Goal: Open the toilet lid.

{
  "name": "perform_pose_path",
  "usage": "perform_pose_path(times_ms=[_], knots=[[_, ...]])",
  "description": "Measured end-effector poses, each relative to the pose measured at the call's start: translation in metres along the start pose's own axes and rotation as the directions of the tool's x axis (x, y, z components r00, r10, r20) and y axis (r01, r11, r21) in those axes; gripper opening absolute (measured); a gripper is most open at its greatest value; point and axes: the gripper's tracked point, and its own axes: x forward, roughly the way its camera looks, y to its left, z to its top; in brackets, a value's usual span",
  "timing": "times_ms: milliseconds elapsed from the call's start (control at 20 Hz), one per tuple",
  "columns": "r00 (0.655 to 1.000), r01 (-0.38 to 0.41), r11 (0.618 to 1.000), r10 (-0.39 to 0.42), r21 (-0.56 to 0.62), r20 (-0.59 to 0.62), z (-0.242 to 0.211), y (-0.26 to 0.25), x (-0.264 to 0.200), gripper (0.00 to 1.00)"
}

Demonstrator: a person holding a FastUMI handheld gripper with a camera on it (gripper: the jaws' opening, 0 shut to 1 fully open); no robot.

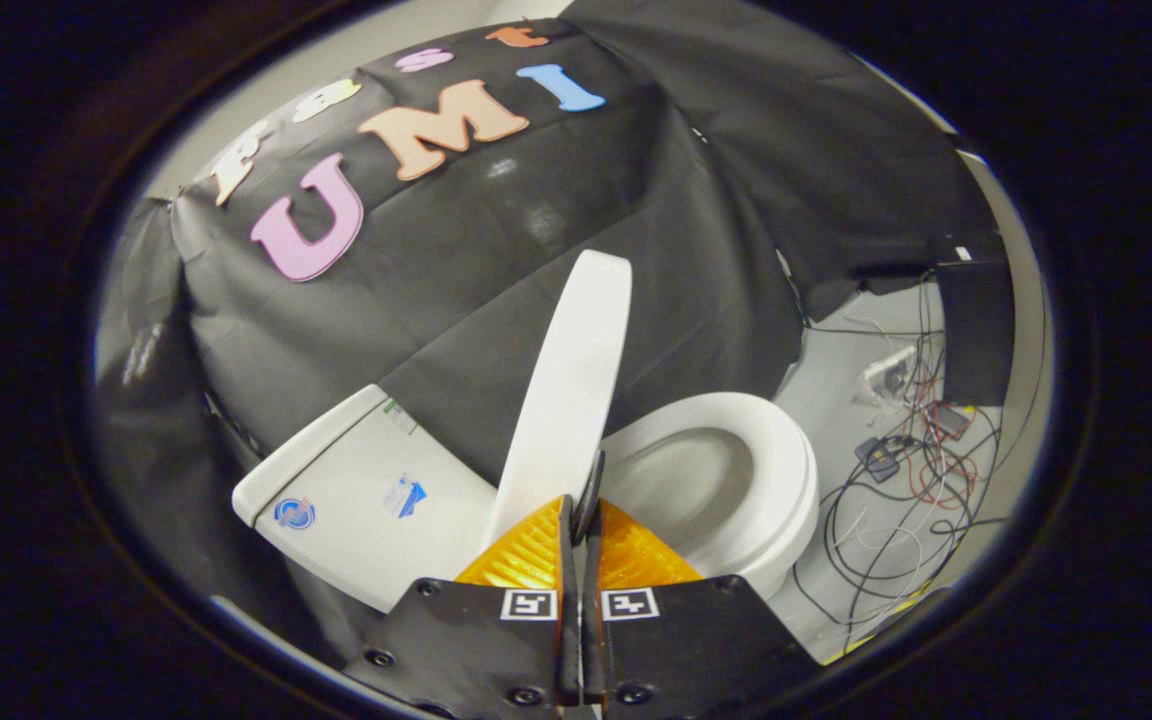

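Gripper (584,500) pinched shut on edge of raised toilet lid (568,390); toilet seat (786,470) beyond fingers, tank (356,490) alongside.

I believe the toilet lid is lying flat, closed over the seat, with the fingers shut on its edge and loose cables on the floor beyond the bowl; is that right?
Not quite: the toilet lid is raised, standing nearly upright, clear of the seat, as the gripper view shows. The rest holds: the gripper has its fingers shut on the lid's edge, and loose cables lie on the floor beyond the bowl.
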Motion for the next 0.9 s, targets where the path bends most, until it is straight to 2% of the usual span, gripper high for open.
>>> perform_pose_path(times_ms=[200, 350, 550, 900], knots=[[0.999, -0.027, 0.991, 0.025, -0.129, -0.024, 0.006, 0.012, 0.001, 0.02], [0.998, -0.054, 0.985, 0.051, -0.167, -0.022, 0.010, 0.022, 0.002, 0.02], [0.995, -0.101, 0.956, 0.097, -0.274, -0.029, 0.016, 0.044, 0.002, 0.02], [0.988, -0.150, 0.926, 0.157, -0.346, -0.006, 0.026, 0.085, 0.000, 0.02]])
